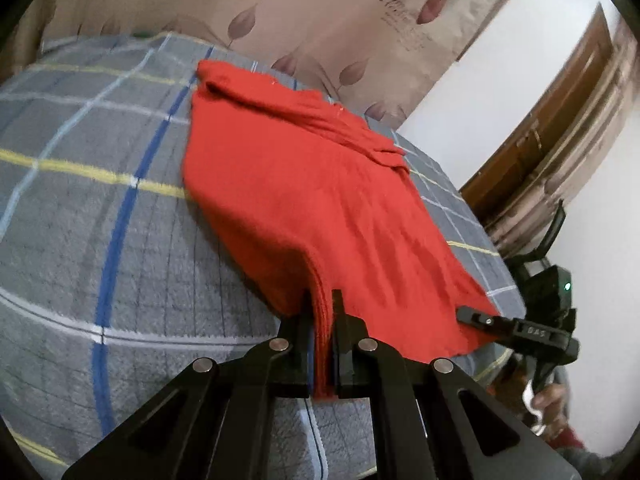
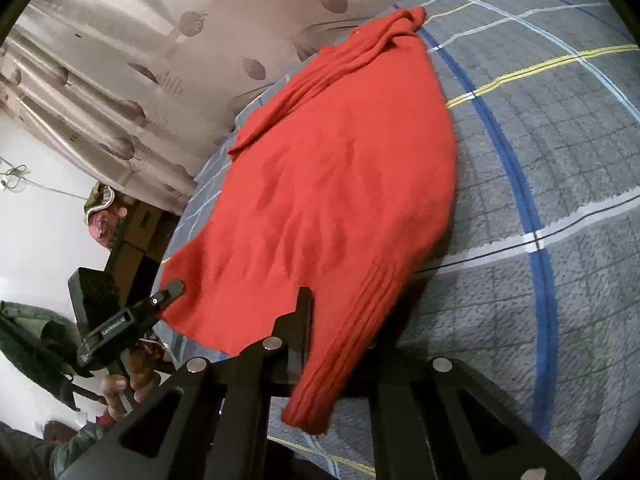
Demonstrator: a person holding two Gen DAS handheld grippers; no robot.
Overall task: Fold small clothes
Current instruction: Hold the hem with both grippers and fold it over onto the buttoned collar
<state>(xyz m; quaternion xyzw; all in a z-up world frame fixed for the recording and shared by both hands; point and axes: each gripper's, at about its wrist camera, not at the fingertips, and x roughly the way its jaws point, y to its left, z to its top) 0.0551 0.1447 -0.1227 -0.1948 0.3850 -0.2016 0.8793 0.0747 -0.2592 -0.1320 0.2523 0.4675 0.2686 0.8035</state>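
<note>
Grey checked bedcover (image 1: 100,184) beneath leaf-patterned curtain (image 1: 304,12).

Dark print on beige leaf-patterned curtain (image 1: 320,20), upper right in left wrist view: large "R", following letters blurred, smaller lines beneath unreadable. Same curtain (image 2: 180,60) in right wrist view: "R" at top edge, rest cut off.

White lettering on black body of left gripper (image 2: 170,292): "GenRobot.AI".

Pale letters on black body of right gripper (image 1: 466,314): roughly "GAS", too blurred to confirm.
</note>
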